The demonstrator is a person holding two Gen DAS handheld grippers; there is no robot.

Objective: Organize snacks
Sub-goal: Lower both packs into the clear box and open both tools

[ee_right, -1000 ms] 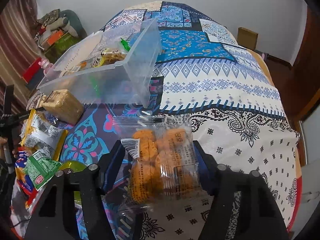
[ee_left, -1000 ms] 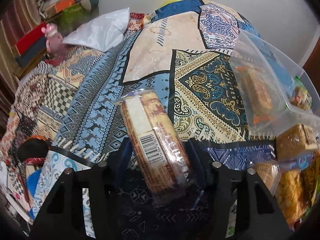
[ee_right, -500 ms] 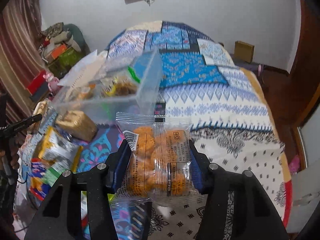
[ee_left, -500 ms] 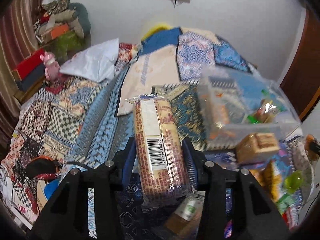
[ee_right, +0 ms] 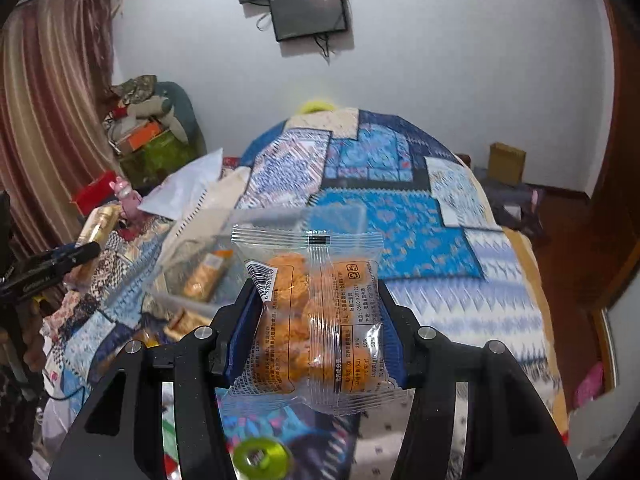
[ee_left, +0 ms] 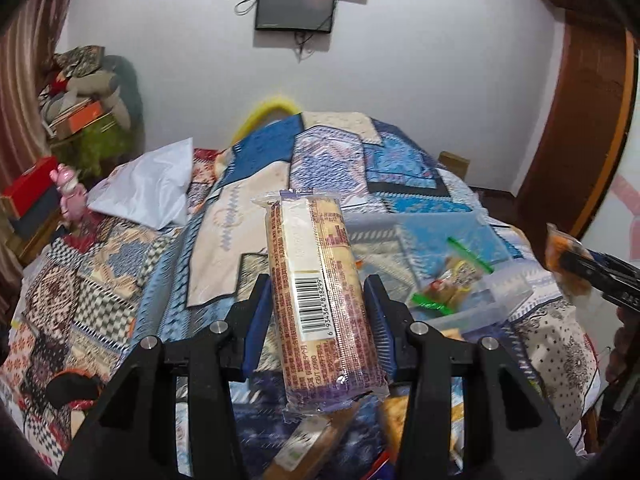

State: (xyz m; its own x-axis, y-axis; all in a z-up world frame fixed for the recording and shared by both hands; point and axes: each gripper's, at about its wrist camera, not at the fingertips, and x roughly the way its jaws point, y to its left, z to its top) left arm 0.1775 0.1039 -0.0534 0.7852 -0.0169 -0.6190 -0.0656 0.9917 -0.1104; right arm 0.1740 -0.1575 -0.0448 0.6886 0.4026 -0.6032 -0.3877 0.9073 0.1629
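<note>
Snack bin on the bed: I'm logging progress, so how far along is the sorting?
Partly done. The clear bin already holds a few wrapped snacks. In hand: the left tool is shut on a long biscuit pack, and the right tool is shut on a clear pouch of orange snacks; both are held above the bed. Left: both packs need placing, plus the loose packets lying beside the bin.

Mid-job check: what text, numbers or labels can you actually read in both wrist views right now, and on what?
"6 934364 818299": barcode label on the long biscuit pack in the left tongs.
"0550-2302228", roughly: back print of the clear orange-snack bag in the right tongs; last digits uncertain.
Barcode digits and nutrition table on that bag: too small.
Other print on both packs: unreadable.
</note>
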